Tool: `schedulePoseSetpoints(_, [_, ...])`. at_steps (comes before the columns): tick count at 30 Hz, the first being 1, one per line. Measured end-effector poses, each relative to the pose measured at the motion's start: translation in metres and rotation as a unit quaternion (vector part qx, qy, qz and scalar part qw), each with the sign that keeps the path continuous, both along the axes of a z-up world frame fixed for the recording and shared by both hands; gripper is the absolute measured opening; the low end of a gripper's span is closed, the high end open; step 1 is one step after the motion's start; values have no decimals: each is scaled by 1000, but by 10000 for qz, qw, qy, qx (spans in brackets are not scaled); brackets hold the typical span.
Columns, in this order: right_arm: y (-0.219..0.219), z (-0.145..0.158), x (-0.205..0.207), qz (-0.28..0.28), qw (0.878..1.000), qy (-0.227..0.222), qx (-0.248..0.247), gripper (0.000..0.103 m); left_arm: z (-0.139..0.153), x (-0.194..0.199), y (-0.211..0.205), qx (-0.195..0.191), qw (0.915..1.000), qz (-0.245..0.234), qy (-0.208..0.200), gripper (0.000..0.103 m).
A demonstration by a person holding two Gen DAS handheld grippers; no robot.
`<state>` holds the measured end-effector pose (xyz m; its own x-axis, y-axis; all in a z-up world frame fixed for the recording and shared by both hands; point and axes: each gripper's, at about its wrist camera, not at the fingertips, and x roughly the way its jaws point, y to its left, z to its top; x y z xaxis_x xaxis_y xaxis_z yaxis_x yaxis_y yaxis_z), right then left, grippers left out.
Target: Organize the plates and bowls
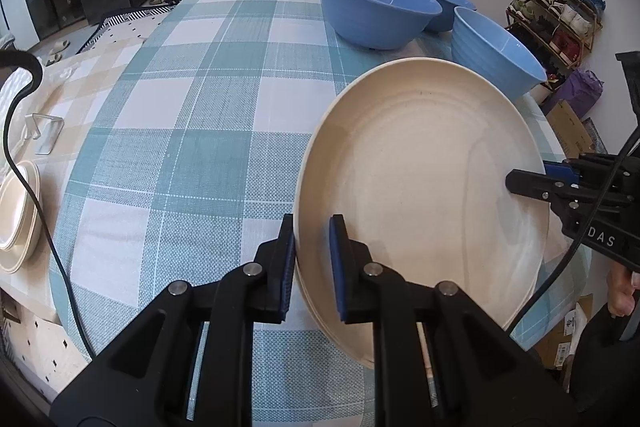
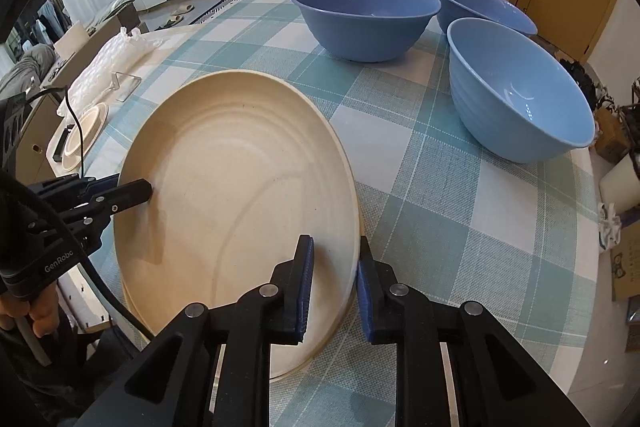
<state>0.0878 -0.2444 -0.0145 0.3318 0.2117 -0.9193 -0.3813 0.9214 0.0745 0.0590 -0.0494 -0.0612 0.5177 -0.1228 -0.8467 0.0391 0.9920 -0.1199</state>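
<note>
A: The cream plate [image 1: 420,187] is covering the cloth beneath it, so whether its underside is touching the table is staying unclear; there seems to be a second rim under it.

B: In the right wrist view, the third blue bowl [image 2: 484,7] at upper right is sitting half hidden behind the ribbed bowl [image 2: 520,95].

A: And the small plates [image 1: 18,215] are getting cut by the left edge of the left wrist frame.

B: The shoes on the rack [image 1: 556,11], upper right, are staying too small to tell apart.

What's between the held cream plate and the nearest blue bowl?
Only bare checked tablecloth between the plate and the ribbed bowl, clearest in the right wrist view.
</note>
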Motion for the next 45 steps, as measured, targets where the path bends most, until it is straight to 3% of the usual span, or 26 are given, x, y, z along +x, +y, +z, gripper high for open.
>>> schedulePoseSetpoints(6, [3, -4, -3, 34, 9992, -179, -346, 20, -3, -1, 2, 116, 9999, 39, 4, 6])
schedulePoseSetpoints(20, [-17, -6, -4, -96, 9998, -36, 187, 25, -4, -2, 6, 26, 10000, -27, 46, 7])
schedulePoseSetpoints(23, [-21, -3, -6, -96, 9995, -77, 297, 25, -1, -4, 5, -6, 10000, -64, 9, 22])
schedulePoseSetpoints(25, [-23, 1, -8, -107, 9992, -121, 365, 30, 2, -4, 4, -13, 9999, -108, -30, 40])
schedulePoseSetpoints(30, [-32, 13, -14, -86, 9978, -281, 596, 35, 20, 3, 0, 81, 9996, -161, -213, 57])
schedulePoseSetpoints(34, [-40, 24, -18, -133, 9961, -420, 763, 52, 38, 6, -4, 166, 9985, -205, -476, 73])
schedulePoseSetpoints(42, [-57, 44, -20, -280, 9933, -731, 849, 86, 59, 10, -26, 526, 9958, -354, -664, 76])
schedulePoseSetpoints(45, [-64, 50, -20, -351, 9927, -826, 804, 88, 64, 9, -37, 541, 9944, -531, -738, 77])
